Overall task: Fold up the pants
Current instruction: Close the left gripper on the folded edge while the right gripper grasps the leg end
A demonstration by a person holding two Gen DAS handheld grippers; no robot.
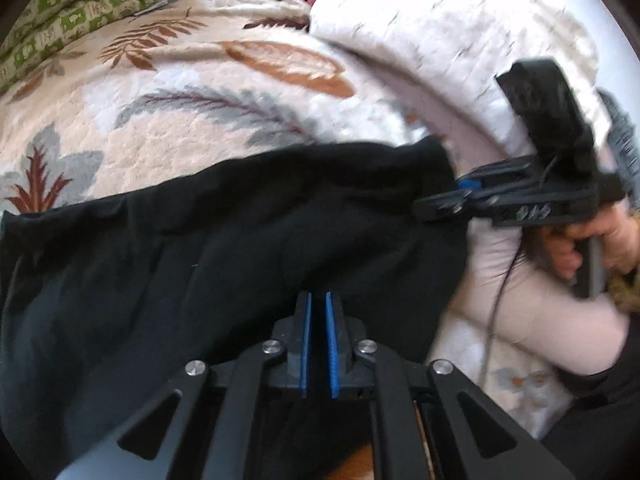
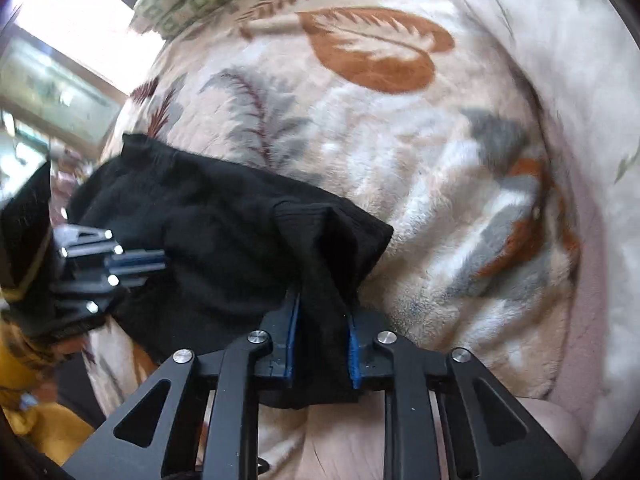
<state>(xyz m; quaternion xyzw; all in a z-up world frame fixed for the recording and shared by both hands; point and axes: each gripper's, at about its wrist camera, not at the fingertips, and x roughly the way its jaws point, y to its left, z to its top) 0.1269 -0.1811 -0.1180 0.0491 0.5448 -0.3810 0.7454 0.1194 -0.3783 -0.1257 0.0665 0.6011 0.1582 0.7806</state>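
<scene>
Leaf-print blanket [image 1: 168, 92] covers the bed; green patterned cloth [image 1: 68, 8] sits at its far left corner. Black pants [image 1: 224, 232] lie across the blanket in front of you. Your left gripper [image 1: 318, 340] has its jaws clenched at the near edge of the pants. Your right gripper [image 2: 322, 340] has its jaws grasping a bunched fold at the right end.

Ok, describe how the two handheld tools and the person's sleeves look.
Both are black plastic frames with silver round bolts and blue ribbed pads inside the fingers. The right tool carries a black camera block on top, with a thin dark cable hanging below. The sleeve behind it is pale pink with a dark cuff.
</scene>
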